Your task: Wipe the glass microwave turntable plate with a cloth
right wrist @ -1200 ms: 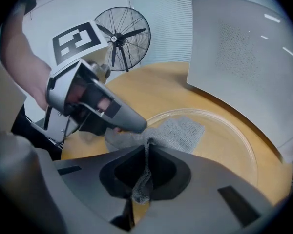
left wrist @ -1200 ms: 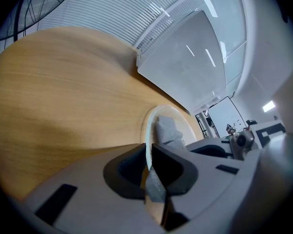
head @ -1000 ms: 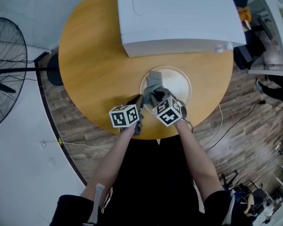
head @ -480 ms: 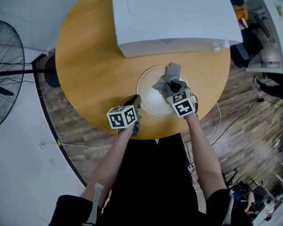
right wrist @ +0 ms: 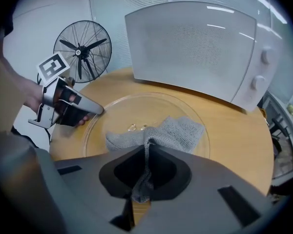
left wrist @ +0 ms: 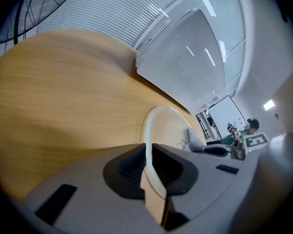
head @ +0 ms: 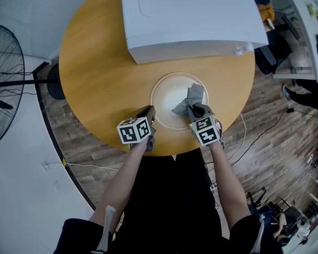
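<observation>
The clear glass turntable plate point(head: 167, 95) lies flat on the round wooden table point(head: 100, 73), in front of the microwave. My left gripper point(head: 150, 114) is shut on the plate's near-left rim; in the left gripper view the rim point(left wrist: 149, 155) runs between the closed jaws. Over the plate's right side, my right gripper point(head: 194, 110) is shut on a grey cloth point(head: 192, 97). The cloth point(right wrist: 178, 130) spreads on the glass point(right wrist: 132, 111) ahead of the jaws, and its pinched end hangs between them.
A white microwave point(head: 188, 15) fills the table's far side just behind the plate, with its knobs point(right wrist: 261, 69) at the right. A standing fan point(head: 0, 83) is on the floor to the left. Cables and office clutter lie on the floor to the right.
My right gripper dragged the cloth from the plate's middle to its far right, then back toward the near right. The left gripper kept its hold on the rim.
</observation>
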`<act>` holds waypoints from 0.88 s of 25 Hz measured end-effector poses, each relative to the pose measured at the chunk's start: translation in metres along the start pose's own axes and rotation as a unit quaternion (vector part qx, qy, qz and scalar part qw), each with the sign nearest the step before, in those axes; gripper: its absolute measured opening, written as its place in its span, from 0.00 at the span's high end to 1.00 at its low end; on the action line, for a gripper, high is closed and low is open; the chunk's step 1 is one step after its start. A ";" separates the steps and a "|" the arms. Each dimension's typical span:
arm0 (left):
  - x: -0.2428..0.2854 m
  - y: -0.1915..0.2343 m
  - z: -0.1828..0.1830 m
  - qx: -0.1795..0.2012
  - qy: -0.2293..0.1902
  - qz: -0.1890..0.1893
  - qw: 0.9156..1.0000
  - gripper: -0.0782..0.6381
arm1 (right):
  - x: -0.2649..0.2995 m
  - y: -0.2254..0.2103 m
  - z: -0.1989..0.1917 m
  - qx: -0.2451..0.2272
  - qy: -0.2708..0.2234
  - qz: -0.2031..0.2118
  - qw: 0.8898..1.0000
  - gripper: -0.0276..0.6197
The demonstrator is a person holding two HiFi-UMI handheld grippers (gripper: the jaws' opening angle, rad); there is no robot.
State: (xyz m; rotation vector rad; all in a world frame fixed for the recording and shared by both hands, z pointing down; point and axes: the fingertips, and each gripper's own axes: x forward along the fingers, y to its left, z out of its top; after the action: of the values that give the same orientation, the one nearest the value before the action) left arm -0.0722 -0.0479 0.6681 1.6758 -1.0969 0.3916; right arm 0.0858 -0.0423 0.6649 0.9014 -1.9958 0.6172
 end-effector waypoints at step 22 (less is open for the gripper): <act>0.001 0.000 0.000 -0.008 0.006 -0.009 1.000 0.84 | 0.034 0.028 0.054 0.034 -0.039 0.047 0.998 0.92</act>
State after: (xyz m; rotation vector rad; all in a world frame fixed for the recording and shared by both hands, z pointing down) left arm -0.0711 -0.0482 0.6690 1.6661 -1.0717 0.3802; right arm 0.0237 -0.0748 0.6630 0.8887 -2.1086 0.7171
